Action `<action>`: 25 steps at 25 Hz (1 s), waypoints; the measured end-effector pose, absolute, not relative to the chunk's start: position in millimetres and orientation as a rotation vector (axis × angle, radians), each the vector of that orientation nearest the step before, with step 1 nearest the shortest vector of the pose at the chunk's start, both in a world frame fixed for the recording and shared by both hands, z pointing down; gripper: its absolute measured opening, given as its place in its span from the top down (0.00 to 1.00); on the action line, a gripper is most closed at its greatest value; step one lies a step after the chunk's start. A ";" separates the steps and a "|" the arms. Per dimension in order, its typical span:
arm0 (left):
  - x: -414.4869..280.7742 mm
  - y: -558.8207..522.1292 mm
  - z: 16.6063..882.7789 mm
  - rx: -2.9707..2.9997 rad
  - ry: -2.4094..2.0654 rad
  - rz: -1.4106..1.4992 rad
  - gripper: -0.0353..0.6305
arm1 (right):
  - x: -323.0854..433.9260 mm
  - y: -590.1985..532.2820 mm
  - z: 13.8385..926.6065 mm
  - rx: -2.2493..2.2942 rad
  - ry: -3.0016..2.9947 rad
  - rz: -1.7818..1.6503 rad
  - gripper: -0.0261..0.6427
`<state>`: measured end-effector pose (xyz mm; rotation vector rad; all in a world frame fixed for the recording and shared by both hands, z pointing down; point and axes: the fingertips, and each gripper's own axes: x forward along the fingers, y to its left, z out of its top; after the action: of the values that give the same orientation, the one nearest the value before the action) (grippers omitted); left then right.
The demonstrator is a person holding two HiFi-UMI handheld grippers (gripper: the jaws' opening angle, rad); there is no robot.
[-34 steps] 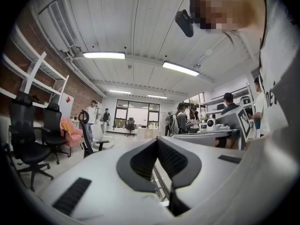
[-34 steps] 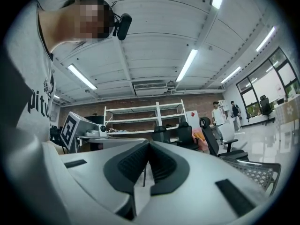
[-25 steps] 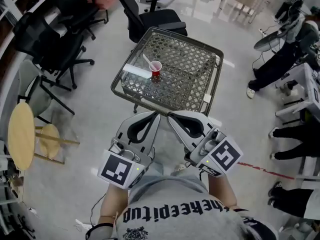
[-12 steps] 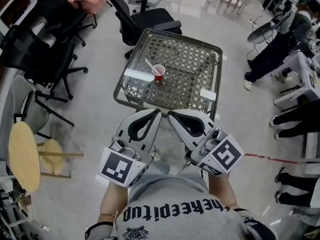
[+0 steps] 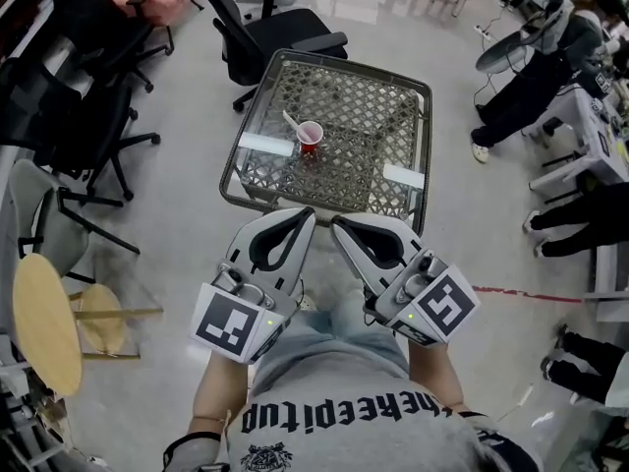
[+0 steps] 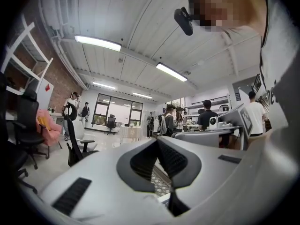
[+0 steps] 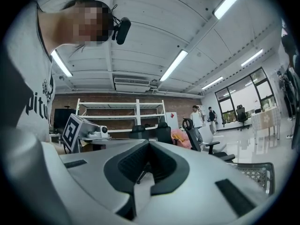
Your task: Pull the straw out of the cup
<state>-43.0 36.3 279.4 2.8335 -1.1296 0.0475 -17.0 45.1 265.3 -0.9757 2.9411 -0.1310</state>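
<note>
— Straw [image 5: 291, 122]: any change over the last second?
— Near end first. Left tongs [image 5: 307, 214] and right tongs [image 5: 336, 223] are both clenched on nothing. Their tips sit side by side, level with the near rim of the tabletop [image 5: 232, 170] in the head view, in the same pose as before. The surroundings have shifted: the wooden stool [image 5: 39, 323] has slid lower in the head view and the tabletop sits slightly turned. So the person has stepped round, not reached in.
— Far end?
— Cup [image 5: 310, 136] stands upright where it was, toward the tabletop's left side, just beside a white strip [image 5: 267, 144]. The straw leans out of it to the upper left, well apart from both tongs.
— Reading for the task?
— Approach only, as judged. One pair of tongs must open before any pull, and the pull is not begun.
</note>
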 end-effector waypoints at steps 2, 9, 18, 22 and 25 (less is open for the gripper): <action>-39.7 34.0 281.5 2.832 -1.119 0.042 0.91 | -12.5 43.1 267.4 -0.991 2.940 -0.135 0.95; -29.7 18.5 285.5 2.814 -1.143 0.060 0.91 | -1.1 24.0 272.1 -0.975 2.948 -0.152 0.95; -27.1 -29.8 276.5 2.791 -1.247 0.033 0.91 | 2.4 -28.0 265.9 -0.870 2.985 -0.115 0.95; -21.6 -52.8 272.8 2.789 -1.305 0.011 0.91 | 6.5 -51.2 266.3 -0.817 3.002 -0.108 0.95; -22.3 -69.0 266.2 2.794 -1.371 -0.046 0.91 | 6.3 -66.2 265.6 -0.770 3.017 -0.096 0.95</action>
<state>-22.3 -69.0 266.2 2.7944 -1.3707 -0.0455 6.3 -66.2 265.6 -0.7700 3.0166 -0.0964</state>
